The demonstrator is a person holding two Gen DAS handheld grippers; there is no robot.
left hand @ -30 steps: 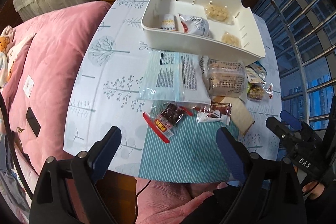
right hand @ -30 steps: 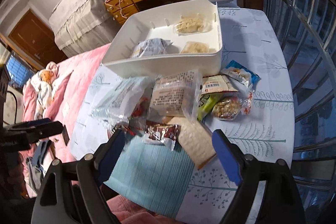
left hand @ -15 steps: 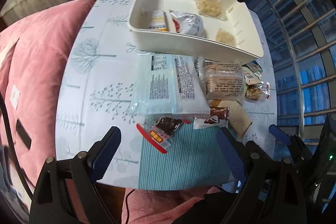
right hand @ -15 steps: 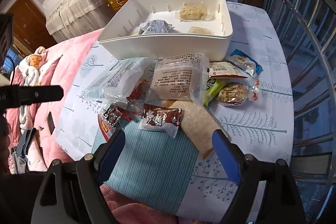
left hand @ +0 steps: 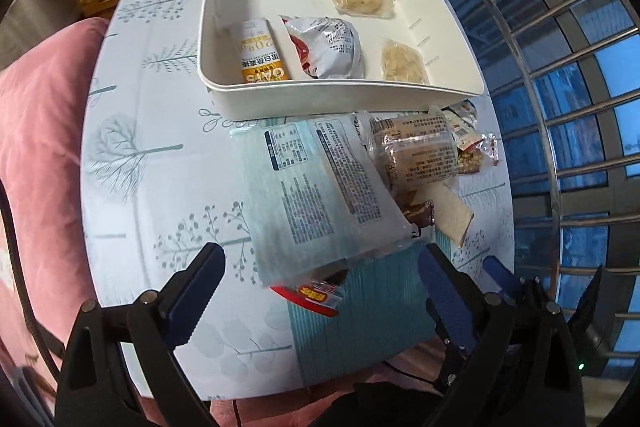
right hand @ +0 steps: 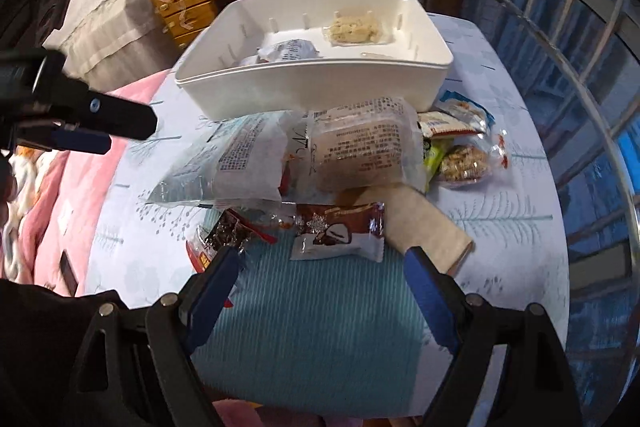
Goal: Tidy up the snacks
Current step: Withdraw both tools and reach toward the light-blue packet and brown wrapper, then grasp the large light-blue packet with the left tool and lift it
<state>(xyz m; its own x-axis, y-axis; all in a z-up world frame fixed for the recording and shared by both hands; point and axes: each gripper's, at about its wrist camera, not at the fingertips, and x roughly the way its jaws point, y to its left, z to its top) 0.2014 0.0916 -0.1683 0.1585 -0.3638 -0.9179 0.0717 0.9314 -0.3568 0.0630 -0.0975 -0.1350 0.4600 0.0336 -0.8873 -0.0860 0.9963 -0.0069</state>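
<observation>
the white rectangular plastic bin (left hand: 332,99) looks smooth and matt. at 6 o'clock of it, the large clear pale-blue film packet (left hand: 316,195) shines glossy and crinkled. the brown-and-white foil snack wrapper (right hand: 340,233) glints. the tree-printed white cloth on the tabletop (left hand: 144,147) is matt, the pink bedding (left hand: 36,131) at 9 o'clock soft and velvety. silvery metal window bars (left hand: 560,75) gleam at 3 o'clock.
</observation>
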